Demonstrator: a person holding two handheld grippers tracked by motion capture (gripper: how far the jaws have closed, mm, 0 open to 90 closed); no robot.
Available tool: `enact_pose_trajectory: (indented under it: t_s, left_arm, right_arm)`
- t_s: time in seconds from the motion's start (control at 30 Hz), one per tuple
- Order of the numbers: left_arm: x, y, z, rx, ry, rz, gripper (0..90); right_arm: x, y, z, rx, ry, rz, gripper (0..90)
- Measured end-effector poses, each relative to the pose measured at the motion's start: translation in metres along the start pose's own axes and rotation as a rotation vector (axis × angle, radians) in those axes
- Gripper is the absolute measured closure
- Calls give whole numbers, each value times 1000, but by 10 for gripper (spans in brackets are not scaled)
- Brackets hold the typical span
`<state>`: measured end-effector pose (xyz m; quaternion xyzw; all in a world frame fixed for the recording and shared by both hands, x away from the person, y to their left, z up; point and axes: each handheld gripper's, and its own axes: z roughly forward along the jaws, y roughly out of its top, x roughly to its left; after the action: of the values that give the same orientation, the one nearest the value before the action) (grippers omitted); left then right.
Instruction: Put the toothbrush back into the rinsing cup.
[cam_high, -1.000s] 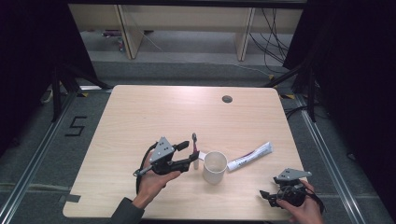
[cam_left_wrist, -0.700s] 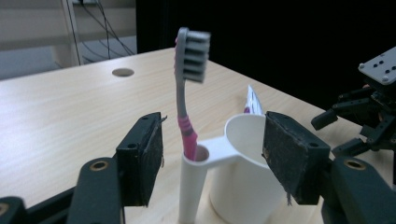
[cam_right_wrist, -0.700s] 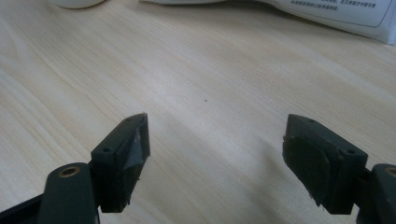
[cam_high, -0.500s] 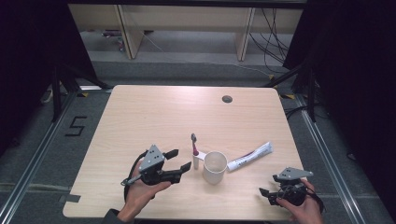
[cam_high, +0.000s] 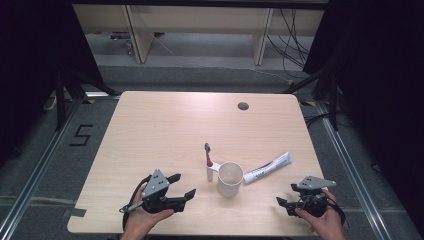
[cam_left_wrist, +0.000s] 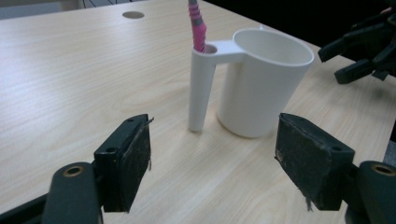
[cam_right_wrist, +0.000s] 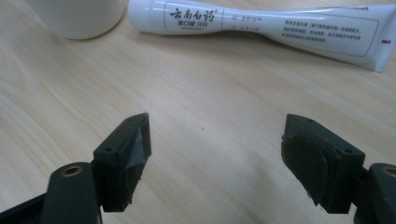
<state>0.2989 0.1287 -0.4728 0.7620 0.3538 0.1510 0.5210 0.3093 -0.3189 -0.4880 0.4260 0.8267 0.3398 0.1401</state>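
left gripper (cam_high: 184, 187): our jaws wide, just been opening, empty | toothbrush (cam_high: 207, 154) upright in cup (cam_high: 230, 178), right of them, apart | right gripper (cam_high: 282, 202): wide, empty

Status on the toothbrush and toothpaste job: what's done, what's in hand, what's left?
Done: the pink-handled toothbrush stands in the side holder of the white plastic cup. In hand: nothing. The left hand-held gripper has just been opening, with nothing between its jaws, beside the cup. The right hand-held gripper is open and empty. Left: probably the white toothpaste tube, lying flat on the light wooden table beside the cup.
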Motion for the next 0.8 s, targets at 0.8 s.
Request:
enact_pose_trajectory:
  t_s: [0.8]
  left_arm:
    - [-2, -21, -13, 66, 24, -2, 216]
  right_arm:
    - [0, 40, 19, -75, 3, -44, 325]
